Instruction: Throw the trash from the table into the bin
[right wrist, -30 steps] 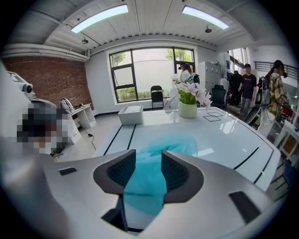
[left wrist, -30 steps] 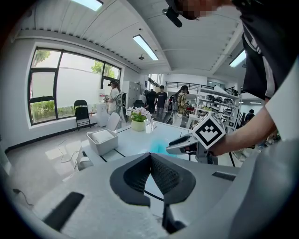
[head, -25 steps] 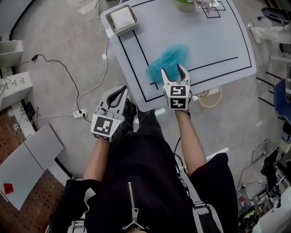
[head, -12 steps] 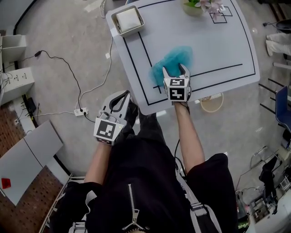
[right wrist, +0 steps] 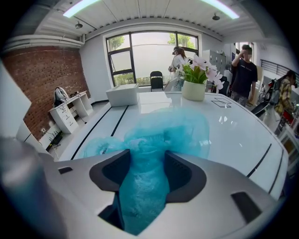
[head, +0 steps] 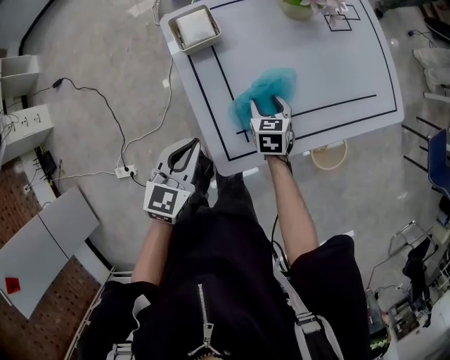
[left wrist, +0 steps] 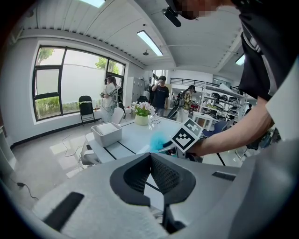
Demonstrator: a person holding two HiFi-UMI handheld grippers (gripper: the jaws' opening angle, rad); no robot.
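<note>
Blue net (head: 266,90) straddled by right gripper (head: 270,107), jaws wide, just closing.
Left gripper (head: 185,149) held shut, empty; tray (head: 216,31) and flowerpot (head: 295,8) set farther off.

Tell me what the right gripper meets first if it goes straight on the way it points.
The crumpled blue trash, already between the right gripper's jaws, which have just been closing slightly; right beneath it, probably the white table.

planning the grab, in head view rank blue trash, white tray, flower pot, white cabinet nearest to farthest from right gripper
1. blue trash: between the right gripper's jaws, which have just been closing.
2. white tray, far left corner, and flower pot, far edge: too close to call.
3. white cabinet: on the floor, far left.
</note>
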